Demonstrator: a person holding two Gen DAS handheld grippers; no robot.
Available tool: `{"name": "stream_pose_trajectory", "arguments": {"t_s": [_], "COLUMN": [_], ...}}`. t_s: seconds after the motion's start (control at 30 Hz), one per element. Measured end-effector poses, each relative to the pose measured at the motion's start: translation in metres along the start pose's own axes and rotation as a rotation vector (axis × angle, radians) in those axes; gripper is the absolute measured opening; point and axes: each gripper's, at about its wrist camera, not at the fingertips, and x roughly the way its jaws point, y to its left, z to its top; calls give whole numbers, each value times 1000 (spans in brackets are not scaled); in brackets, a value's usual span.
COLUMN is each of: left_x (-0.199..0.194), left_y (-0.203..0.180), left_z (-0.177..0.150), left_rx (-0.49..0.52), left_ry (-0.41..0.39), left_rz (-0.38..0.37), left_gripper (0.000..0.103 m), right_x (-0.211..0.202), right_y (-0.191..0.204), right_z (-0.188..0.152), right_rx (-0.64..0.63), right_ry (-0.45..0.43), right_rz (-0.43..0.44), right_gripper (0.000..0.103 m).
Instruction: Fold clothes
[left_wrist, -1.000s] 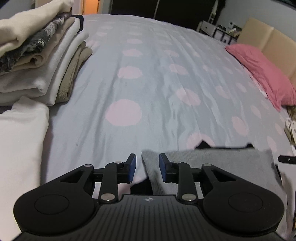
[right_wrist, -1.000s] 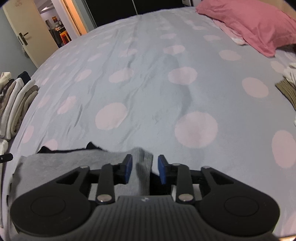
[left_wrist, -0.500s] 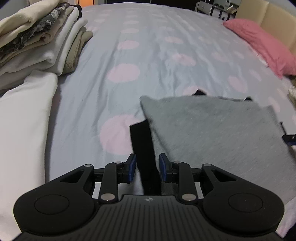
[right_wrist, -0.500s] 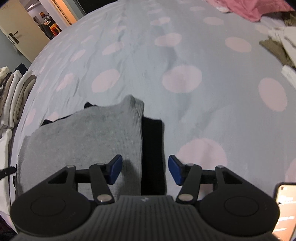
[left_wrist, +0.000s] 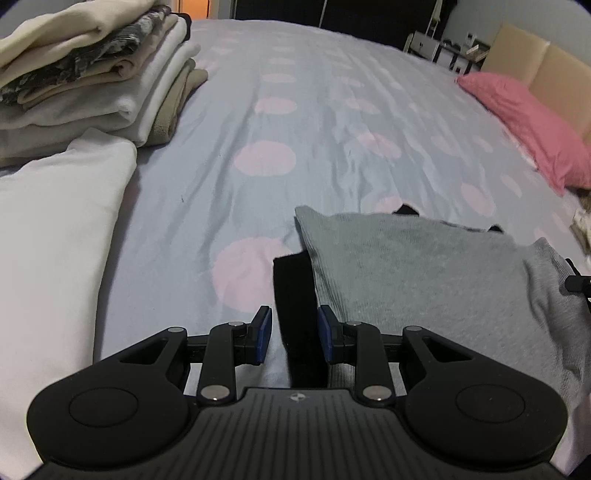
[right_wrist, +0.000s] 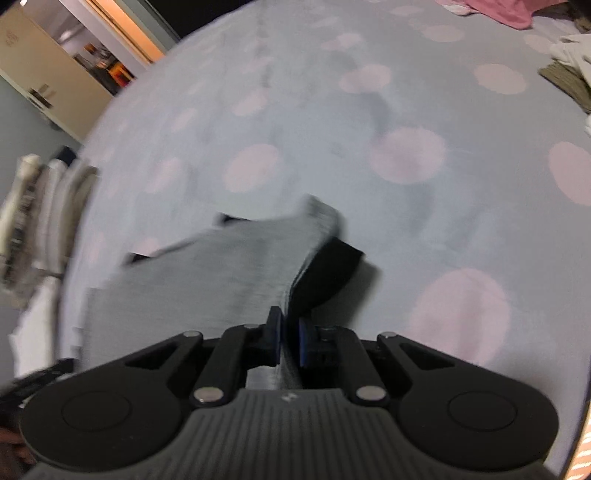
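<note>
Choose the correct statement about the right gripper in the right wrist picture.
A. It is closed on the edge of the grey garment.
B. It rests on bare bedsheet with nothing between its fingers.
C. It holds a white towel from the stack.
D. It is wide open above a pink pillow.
A: the right gripper has just been closing, and its blue pads pinch the edge of the grey garment.

right gripper (right_wrist: 289, 341) clamped on grey garment (right_wrist: 207, 273)

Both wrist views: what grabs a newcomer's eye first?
The grey garment, black strips poking from under it, on the pink-dotted bed cover. The right gripper has just been closing and pinches its edge. A stack of folded clothes sits far left, a pink pillow far right.
</note>
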Motion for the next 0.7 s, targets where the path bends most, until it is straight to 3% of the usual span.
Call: {"name": "stream_pose_trajectory", "arguments": {"t_s": [0.17,0.43,0.7], "left_x": [-10,-16,-10], "left_y": [11,21,23], "left_z": [4,5,6], "left_rx": [-45,-57,-51], "left_ry": [-36,-59,-39], "left_rz": [-69,-129,-138], "left_gripper": [24,24,23], "right_x": [-8,23,73], "right_y": [46,134,205], "right_z": [2,-12,-30], "right_rx": [-17,-89,-143], "right_ry": [6,91,165], "right_rz": [120,271,323], "right_gripper": [10,10,10]}}
